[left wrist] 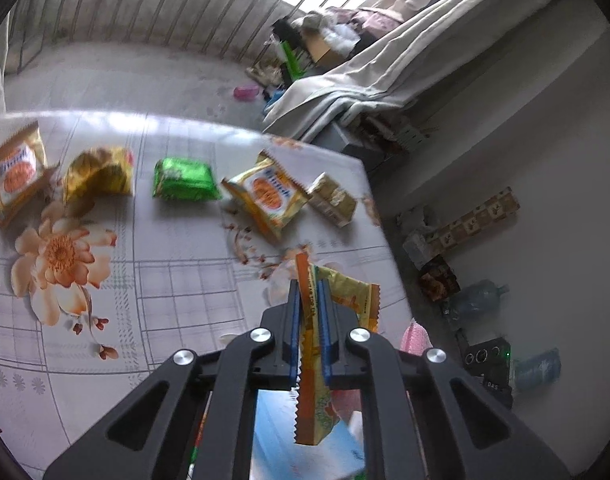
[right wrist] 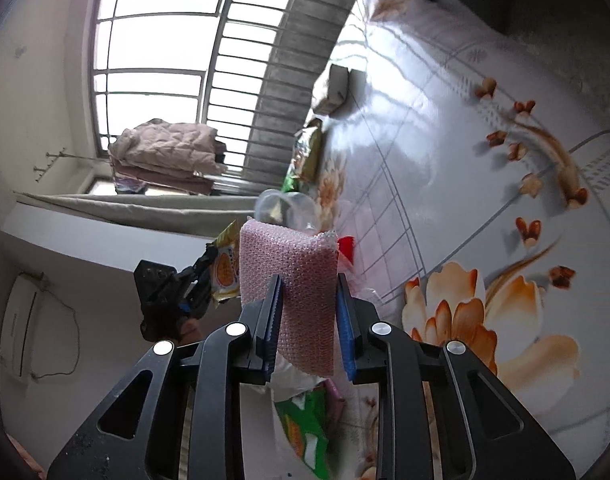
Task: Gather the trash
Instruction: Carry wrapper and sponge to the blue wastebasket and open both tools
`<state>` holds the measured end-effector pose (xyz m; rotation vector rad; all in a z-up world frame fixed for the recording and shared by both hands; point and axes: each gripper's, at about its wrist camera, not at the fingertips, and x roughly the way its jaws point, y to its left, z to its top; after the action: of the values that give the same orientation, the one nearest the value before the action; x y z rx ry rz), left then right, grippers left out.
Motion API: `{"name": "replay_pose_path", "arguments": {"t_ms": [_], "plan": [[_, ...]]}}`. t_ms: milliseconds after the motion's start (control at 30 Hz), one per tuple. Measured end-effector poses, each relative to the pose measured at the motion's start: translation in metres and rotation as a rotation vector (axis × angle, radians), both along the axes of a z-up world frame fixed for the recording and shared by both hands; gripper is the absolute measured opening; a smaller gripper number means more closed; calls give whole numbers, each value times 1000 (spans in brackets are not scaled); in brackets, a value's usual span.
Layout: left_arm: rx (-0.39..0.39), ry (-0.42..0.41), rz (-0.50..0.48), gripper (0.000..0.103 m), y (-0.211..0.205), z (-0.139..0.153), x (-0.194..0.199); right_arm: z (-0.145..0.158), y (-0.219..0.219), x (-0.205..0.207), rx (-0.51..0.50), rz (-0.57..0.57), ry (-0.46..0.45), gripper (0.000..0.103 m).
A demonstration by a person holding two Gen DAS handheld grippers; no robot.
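Observation:
My left gripper [left wrist: 309, 284] is shut on a yellow-orange snack wrapper [left wrist: 315, 392], held above the right edge of the flowered tablecloth [left wrist: 165, 292]. On the cloth lie a yellow biscuit wrapper [left wrist: 267, 194], a green wrapper [left wrist: 185, 180], a crumpled gold wrapper [left wrist: 99, 174], another biscuit wrapper [left wrist: 17, 172] and a small carton [left wrist: 332, 200]. My right gripper [right wrist: 307, 280] is shut on a pink bubble-wrap bag [right wrist: 301, 292]. The left gripper with its wrapper shows in the right wrist view [right wrist: 225, 268]. A clear plastic cup [right wrist: 283, 208] sits behind the bag.
A green wrapper [right wrist: 305, 428] lies below my right gripper. A curtain [left wrist: 405, 64], boxes and a water jug [left wrist: 477, 300] stand on the floor right of the table. A barred window [right wrist: 165, 72] is behind.

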<state>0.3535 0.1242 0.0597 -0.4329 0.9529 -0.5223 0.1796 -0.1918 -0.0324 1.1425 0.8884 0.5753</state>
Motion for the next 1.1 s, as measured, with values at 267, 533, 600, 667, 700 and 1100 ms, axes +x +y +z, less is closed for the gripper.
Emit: {"name": "replay_pose_path", "arguments": {"t_ms": [267, 533, 600, 667, 700, 1100], "plan": [[21, -136, -44, 7, -20, 48, -35, 14, -10, -22, 38, -22, -41, 23], [55, -231, -106, 7, -50, 83, -87, 24, -32, -52, 88, -67, -84, 23], [33, -234, -124, 7, -56, 85, -100, 25, -42, -68, 99, -86, -96, 23], [14, -235, -138, 7, -64, 84, -115, 25, -52, -83, 113, -108, -103, 23], [7, -235, -143, 7, -70, 82, -123, 24, -57, -89, 119, -117, -105, 23], [8, -69, -327, 7, -207, 18, -148, -5, -139, -200, 166, -342, -77, 23]]}}
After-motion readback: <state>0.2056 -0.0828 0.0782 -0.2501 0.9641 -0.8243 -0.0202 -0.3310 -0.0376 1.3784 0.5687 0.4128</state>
